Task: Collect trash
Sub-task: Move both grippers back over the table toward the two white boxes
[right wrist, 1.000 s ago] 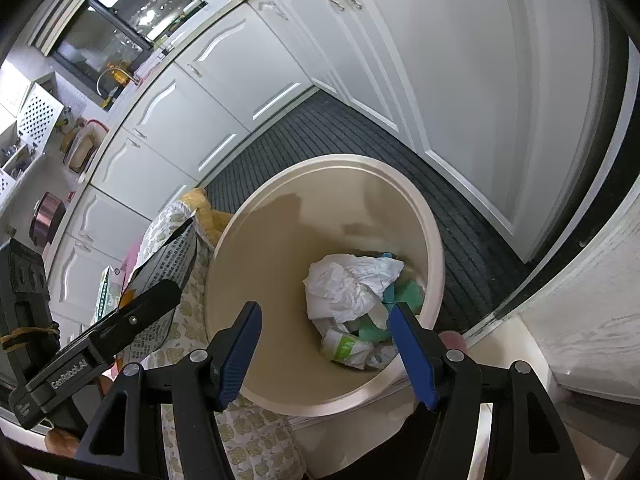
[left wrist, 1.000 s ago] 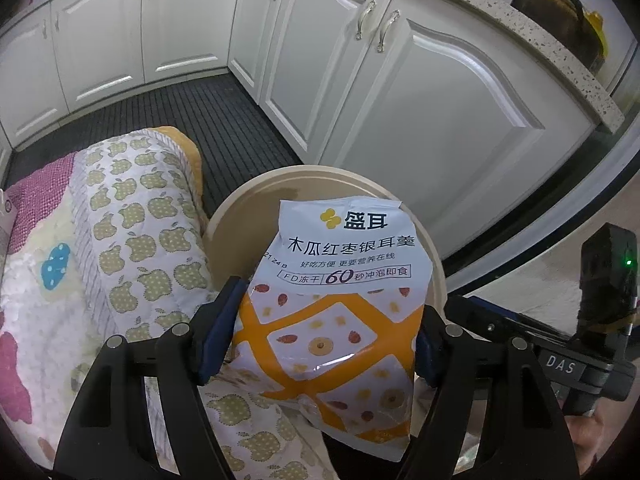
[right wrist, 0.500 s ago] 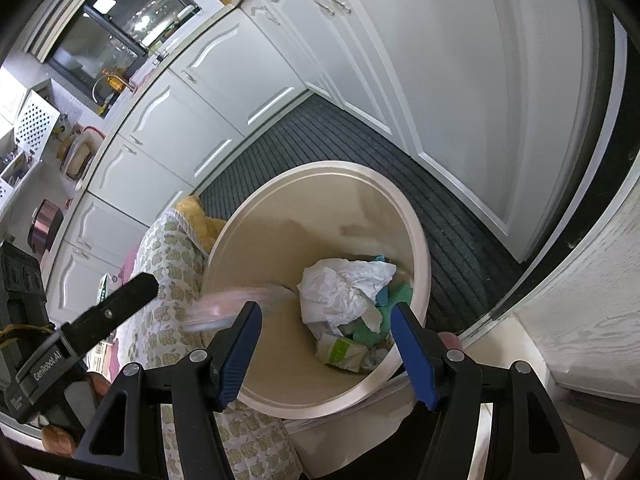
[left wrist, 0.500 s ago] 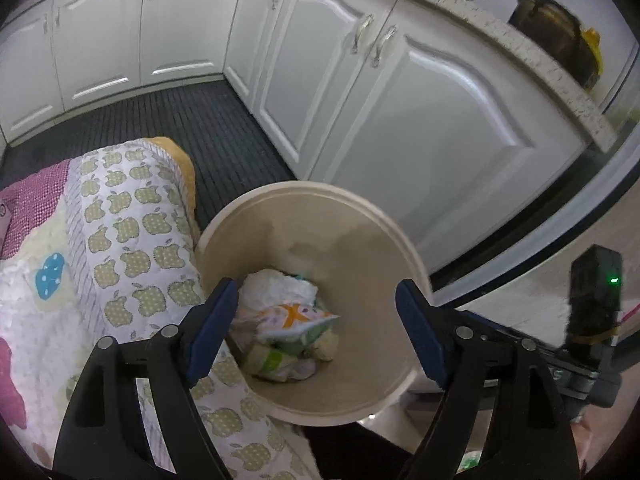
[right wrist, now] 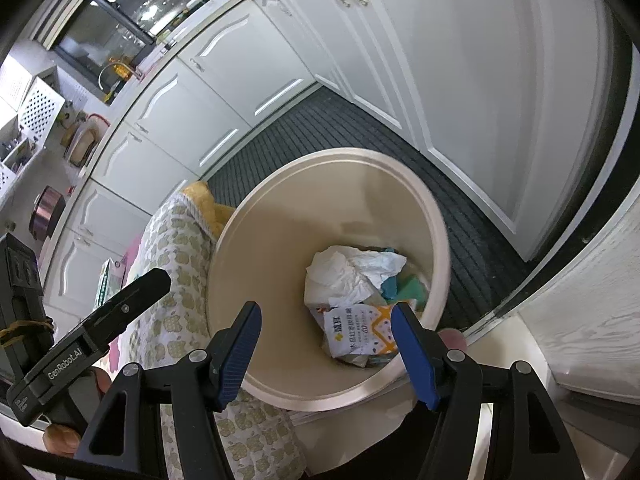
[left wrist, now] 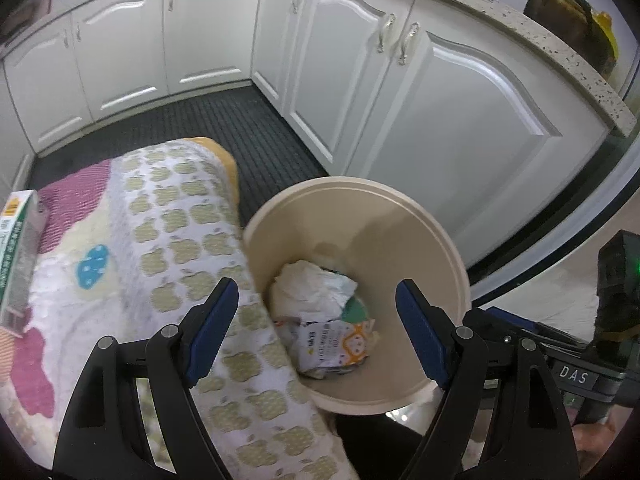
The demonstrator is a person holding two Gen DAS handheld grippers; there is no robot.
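A round beige bin (left wrist: 448, 248) (right wrist: 248, 240) stands on the floor beside a quilt-covered seat. At its bottom lies the white-and-orange snack packet (left wrist: 336, 344) (right wrist: 360, 334), on top of crumpled white paper (left wrist: 316, 284) (right wrist: 344, 272) and green scraps (right wrist: 408, 286). My left gripper (left wrist: 316, 332) hangs open above the bin's near left side, nothing between its blue pads. My right gripper (right wrist: 326, 350) is open too, over the bin's near rim, and holds nothing. The left tool's black body (right wrist: 92, 336) shows at the left of the right wrist view.
A quilt with an apple print (left wrist: 168, 248) (right wrist: 176, 264) covers the seat left of the bin; a green-and-white box (left wrist: 16, 256) lies on it at the far left. White cabinet doors (left wrist: 440, 112) (right wrist: 460, 64) and a dark ribbed mat (left wrist: 224, 120) surround the bin.
My left gripper let go of the snack packet, which dropped into the bin and now lies on the trash there. The left jaws stand wider. The right gripper has stayed put.
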